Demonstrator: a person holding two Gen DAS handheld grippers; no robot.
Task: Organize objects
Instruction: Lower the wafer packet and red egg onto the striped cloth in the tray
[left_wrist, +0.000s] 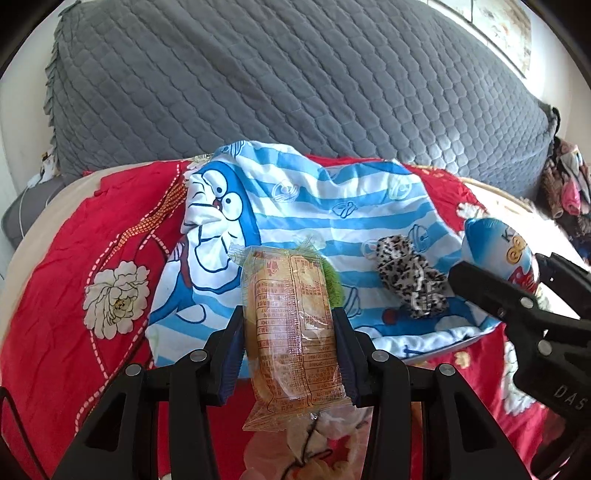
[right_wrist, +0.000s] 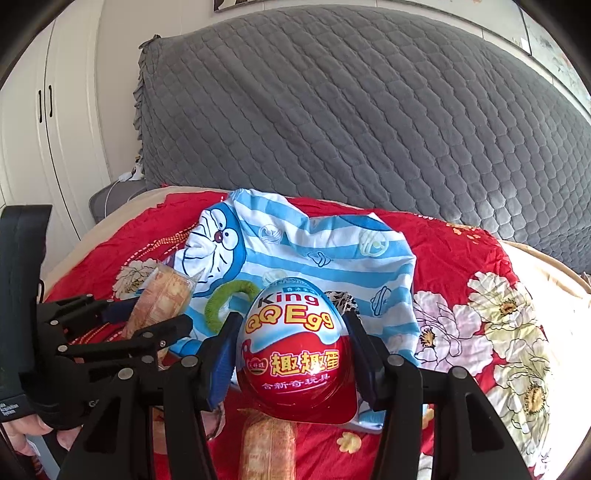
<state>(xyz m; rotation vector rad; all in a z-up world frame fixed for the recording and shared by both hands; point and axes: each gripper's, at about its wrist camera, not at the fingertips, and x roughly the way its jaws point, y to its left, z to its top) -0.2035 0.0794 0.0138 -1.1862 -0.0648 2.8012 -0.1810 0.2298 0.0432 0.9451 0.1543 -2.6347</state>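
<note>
My left gripper is shut on a wrapped bread roll in clear orange packaging, held above the bed. My right gripper is shut on a red and blue King QQ Egg. Each wrist view shows the other tool too: the right gripper with the egg, and the left gripper with the roll. Below them a blue striped cartoon cloth carries a leopard-print scrunchie and a green fuzzy ring. A second wrapped roll lies under the egg.
The red flowered bedspread covers the bed, with a grey quilted headboard behind it. A heap of clothes sits at the far right. A white wardrobe stands to the left. A person's hand grips the left tool.
</note>
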